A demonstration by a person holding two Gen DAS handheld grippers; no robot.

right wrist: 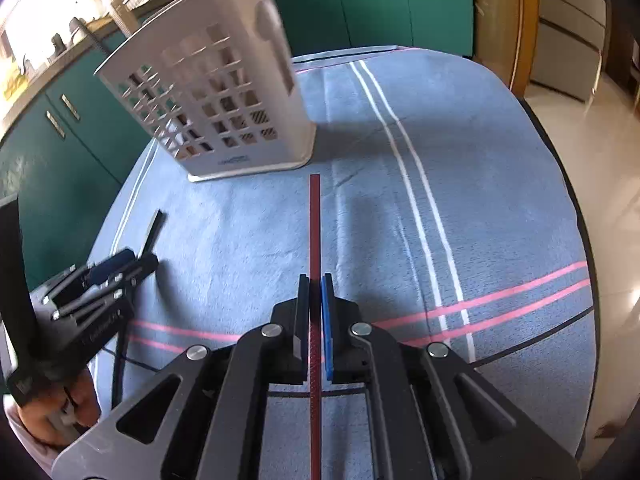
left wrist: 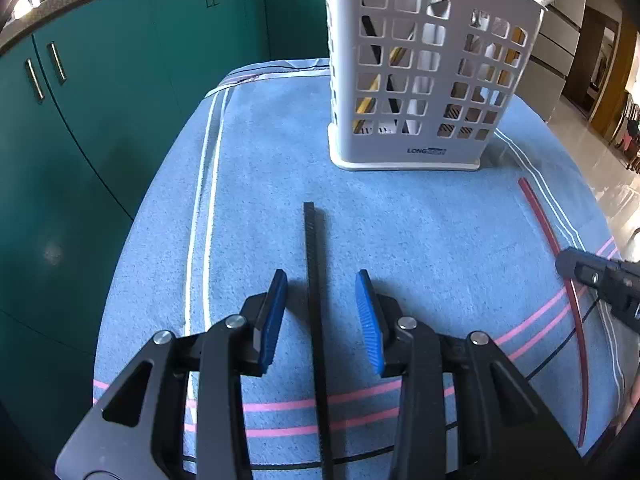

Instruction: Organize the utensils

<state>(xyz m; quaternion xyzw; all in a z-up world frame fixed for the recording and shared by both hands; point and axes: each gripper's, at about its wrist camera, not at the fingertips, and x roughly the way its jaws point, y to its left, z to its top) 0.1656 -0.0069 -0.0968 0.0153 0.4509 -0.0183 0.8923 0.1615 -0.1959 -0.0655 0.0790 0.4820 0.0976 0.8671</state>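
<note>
Here the right gripper [right wrist: 315, 280] is clenched on the red chopstick [right wrist: 315, 224], whose long axis points ahead toward the white holder [right wrist: 256, 136], while the left gripper [left wrist: 321, 280] straddles the black chopstick [left wrist: 312, 248] unclosed.

Bright daylight enters from the upper-left window [right wrist: 24, 32] (blown out), the holder [right wrist: 224, 96] motion-blurred, edges fisheye-bent and dark.

You see a blue striped cloth [left wrist: 260, 208] covering the table. Teal cabinets [left wrist: 120, 80] stand from nine to twelve o'clock, with a glossy floor [right wrist: 616, 200] at three.
</note>
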